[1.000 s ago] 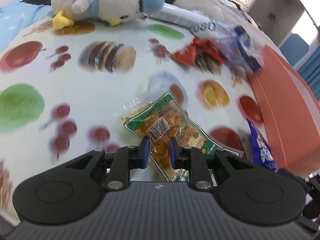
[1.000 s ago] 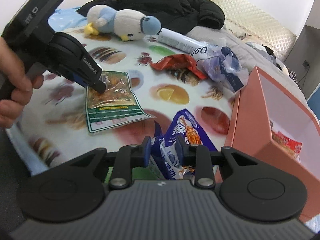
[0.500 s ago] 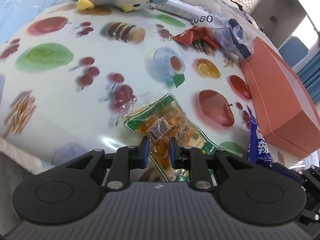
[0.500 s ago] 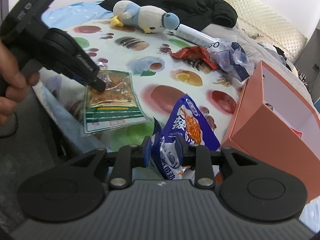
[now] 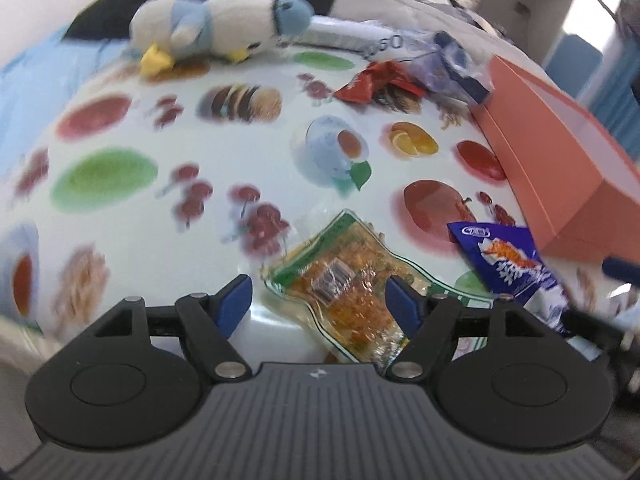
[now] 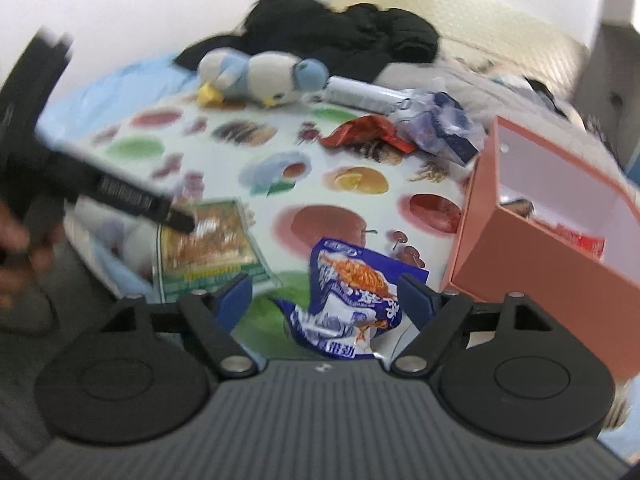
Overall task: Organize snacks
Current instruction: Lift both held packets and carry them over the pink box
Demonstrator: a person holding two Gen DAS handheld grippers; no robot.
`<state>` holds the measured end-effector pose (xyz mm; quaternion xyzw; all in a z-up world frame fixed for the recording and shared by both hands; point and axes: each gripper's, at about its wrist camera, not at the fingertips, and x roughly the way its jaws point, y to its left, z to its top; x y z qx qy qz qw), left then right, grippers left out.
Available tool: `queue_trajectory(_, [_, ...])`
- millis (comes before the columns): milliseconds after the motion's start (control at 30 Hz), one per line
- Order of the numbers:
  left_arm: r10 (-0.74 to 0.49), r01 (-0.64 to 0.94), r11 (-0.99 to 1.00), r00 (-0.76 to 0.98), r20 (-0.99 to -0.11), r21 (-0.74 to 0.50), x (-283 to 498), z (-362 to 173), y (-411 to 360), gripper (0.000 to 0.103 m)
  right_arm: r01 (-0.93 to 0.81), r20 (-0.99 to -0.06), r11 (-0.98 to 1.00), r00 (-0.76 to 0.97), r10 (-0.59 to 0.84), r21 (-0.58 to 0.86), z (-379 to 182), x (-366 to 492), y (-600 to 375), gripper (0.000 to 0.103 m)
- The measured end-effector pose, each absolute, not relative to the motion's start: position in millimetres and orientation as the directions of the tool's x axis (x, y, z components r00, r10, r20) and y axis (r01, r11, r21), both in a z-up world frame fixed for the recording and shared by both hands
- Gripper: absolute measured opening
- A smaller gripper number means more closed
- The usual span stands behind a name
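Both tools are spread wide, released: left tool (image 5: 320,300) straddles the green-edged clear snack packet (image 5: 344,284), right tool (image 6: 328,300) the blue Chinese-lettered snack bag (image 6: 352,292), beside the orange box (image 6: 532,252). Lettering unreadable.

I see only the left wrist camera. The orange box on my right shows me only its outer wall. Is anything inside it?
Observer: Yes. The right wrist camera looks into the orange box. The inside is white and a red packet lies on the bottom.
Operator: Thank you. I see a blue snack bag near that box. Does the right gripper grip it?
Observer: No. The right gripper is open. The blue snack bag sits between its two spread fingers and they are not clamped on it.
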<state>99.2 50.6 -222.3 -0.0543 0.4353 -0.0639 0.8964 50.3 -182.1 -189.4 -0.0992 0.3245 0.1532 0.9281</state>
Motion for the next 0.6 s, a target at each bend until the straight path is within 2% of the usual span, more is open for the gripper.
queue_trajectory(233, [-0.198,0.263,0.964,0.600,-0.775,-0.043,117,-218,37,0.078,-0.170,-0.665,0.983,0.726,0.175,0.072,-198,73,-202,0.081])
queue_trajectory(400, [-0.235,0.362,0.932,0.557,-0.797,-0.021,130,-228,29,0.077,-0.098,-0.710,0.982,0.679,0.184,0.161,-213,83,-211,0.081])
queue_trajectory(500, [-0.218,0.395,0.918,0.530,-0.820,0.012,133,-238,24,0.077,-0.075,-0.725,0.983,0.666,0.177,0.170,-218,85,-212,0.080])
queue_trajectory(600, [-0.231,0.412,0.911,0.519,-0.823,0.004,135,-242,24,0.077,-0.074,-0.729,0.981,0.660,0.182,0.178,-222,86,-212,0.075])
